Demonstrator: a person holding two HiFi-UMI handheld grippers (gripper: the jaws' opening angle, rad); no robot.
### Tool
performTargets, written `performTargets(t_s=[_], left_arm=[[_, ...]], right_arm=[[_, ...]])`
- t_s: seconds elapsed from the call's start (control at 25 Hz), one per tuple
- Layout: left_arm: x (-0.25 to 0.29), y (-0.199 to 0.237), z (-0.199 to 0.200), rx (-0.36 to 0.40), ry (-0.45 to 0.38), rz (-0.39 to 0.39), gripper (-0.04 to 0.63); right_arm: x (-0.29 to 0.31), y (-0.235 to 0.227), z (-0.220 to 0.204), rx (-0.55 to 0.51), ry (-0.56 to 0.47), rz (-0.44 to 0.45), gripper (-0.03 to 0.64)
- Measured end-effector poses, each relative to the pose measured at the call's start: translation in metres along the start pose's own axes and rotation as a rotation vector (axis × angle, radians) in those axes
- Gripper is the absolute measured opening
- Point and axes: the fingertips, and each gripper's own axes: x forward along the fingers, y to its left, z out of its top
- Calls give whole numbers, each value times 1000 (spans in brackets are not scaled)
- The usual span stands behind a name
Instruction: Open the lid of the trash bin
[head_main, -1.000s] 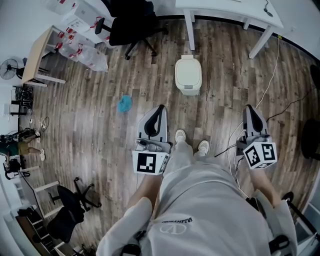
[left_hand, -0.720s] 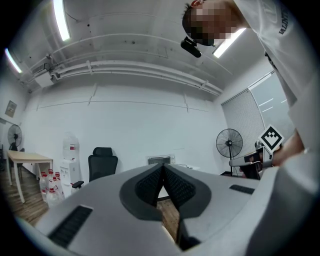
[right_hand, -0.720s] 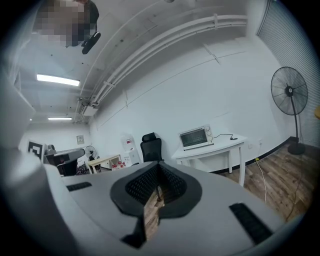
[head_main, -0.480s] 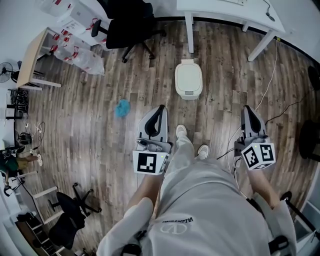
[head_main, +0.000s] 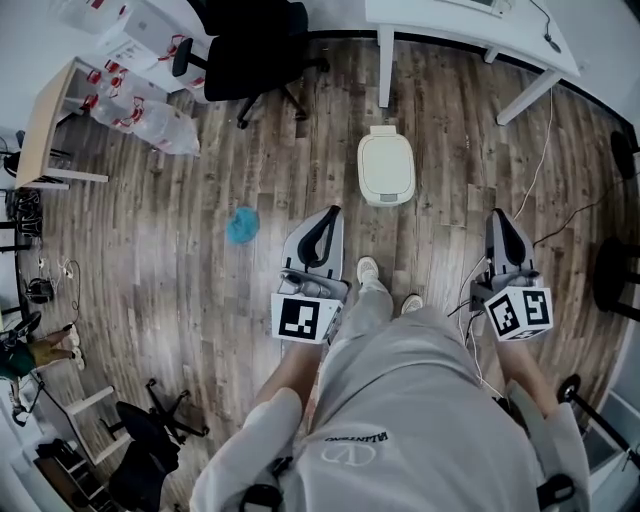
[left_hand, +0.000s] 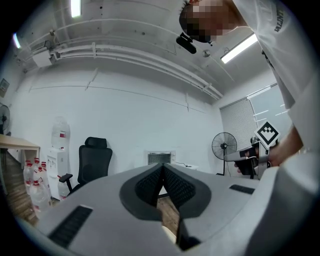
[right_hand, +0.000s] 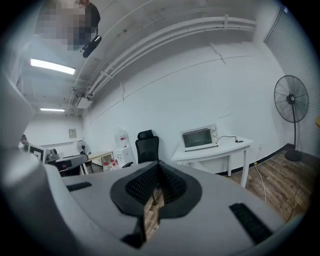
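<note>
The trash bin (head_main: 386, 166) is a small cream one standing on the wood floor ahead of me, lid down. My left gripper (head_main: 325, 226) is held low in front of my body, pointing at the floor short of the bin and to its left, jaws closed together with nothing in them. My right gripper (head_main: 503, 228) is out to the bin's right, also shut and empty. In the left gripper view my left gripper (left_hand: 162, 169) shows its ribbed pads pressed together. In the right gripper view the right gripper (right_hand: 158, 167) looks the same. The bin is not seen in either gripper view.
A black office chair (head_main: 252, 45) and a white table (head_main: 470, 22) stand beyond the bin. A blue scrap (head_main: 240, 226) lies on the floor to the left. A cable (head_main: 545, 150) trails at the right. My shoes (head_main: 368, 270) are just behind the bin. A toaster oven (right_hand: 199, 137) sits on the table.
The whole view has slid: the bin now sits a little lower and further right, closer to my feet. Both grippers stay shut and keep their places beside my body.
</note>
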Motion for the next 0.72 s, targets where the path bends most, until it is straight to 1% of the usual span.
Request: performTargets(t_s=[0.2,0.32,0.48,0.72], left_arm=[[14,28,-10,-28,15,-31,-2],[20,37,-14,-34,21,-40,-2],[34,40,-23,-41,37,-53,-2],[63,29,-47,-43,86,-65,-2]], right_arm=[[27,12,-2,2,-11,-30,17],[36,18,-4,-1,4,-32,17],[47,16,-5,-8,19,-30,16],[72,-3,-15,-12,59,-5,15]])
